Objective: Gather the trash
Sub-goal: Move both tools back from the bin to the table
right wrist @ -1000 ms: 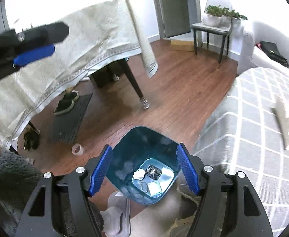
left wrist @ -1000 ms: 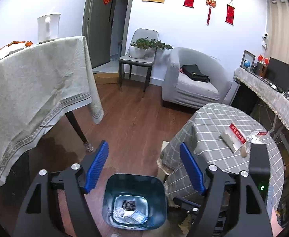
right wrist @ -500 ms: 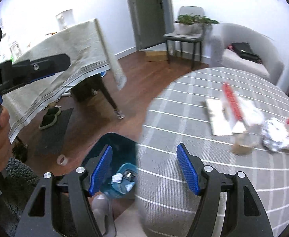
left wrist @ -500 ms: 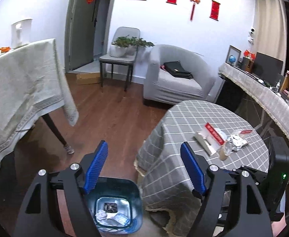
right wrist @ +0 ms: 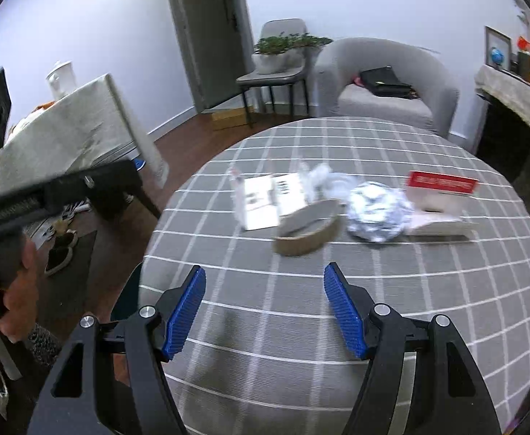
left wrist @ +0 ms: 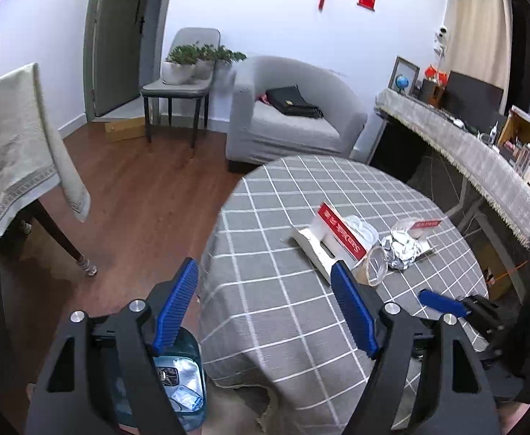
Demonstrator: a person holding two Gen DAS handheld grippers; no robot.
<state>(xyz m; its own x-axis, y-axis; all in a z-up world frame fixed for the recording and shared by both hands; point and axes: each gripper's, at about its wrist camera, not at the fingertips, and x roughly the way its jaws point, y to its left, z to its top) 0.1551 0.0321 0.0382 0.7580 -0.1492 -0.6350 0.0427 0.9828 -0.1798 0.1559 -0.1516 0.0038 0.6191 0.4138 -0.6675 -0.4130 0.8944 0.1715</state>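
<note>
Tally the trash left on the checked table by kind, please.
Tape rolls: 1
Foil balls: 1
Red-and-white cartons: 1
White printed cartons: 1
Clear plastic wrappers: 1
Total: 5
</note>
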